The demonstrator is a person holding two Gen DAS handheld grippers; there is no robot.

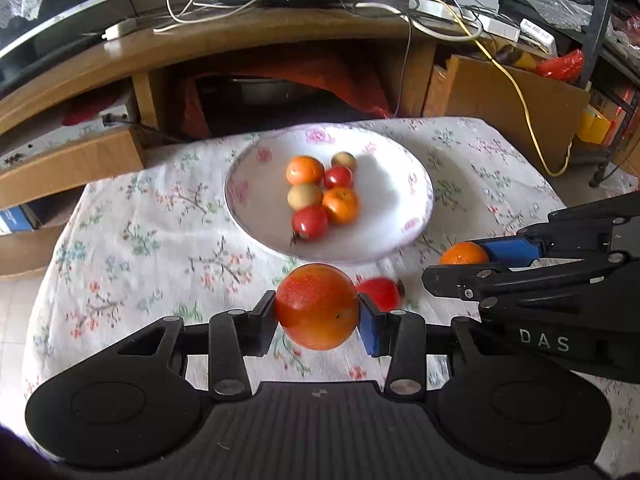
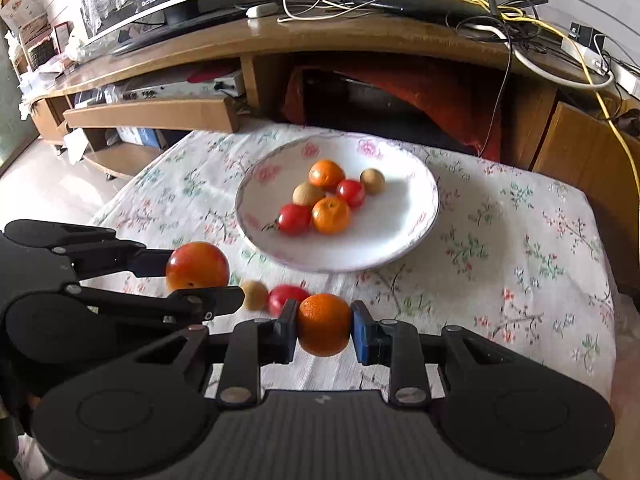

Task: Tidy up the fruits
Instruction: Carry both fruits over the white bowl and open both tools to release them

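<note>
left tool grips tomato; right tool grips orange

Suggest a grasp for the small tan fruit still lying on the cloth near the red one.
Take the small tan fruit across its widest middle, coming from above. It is round, so no side is better by shape, but the red fruit sits close on one side; set the gripper's fingers on the other two sides. Both grippers are full now, so one must unload first.
</note>
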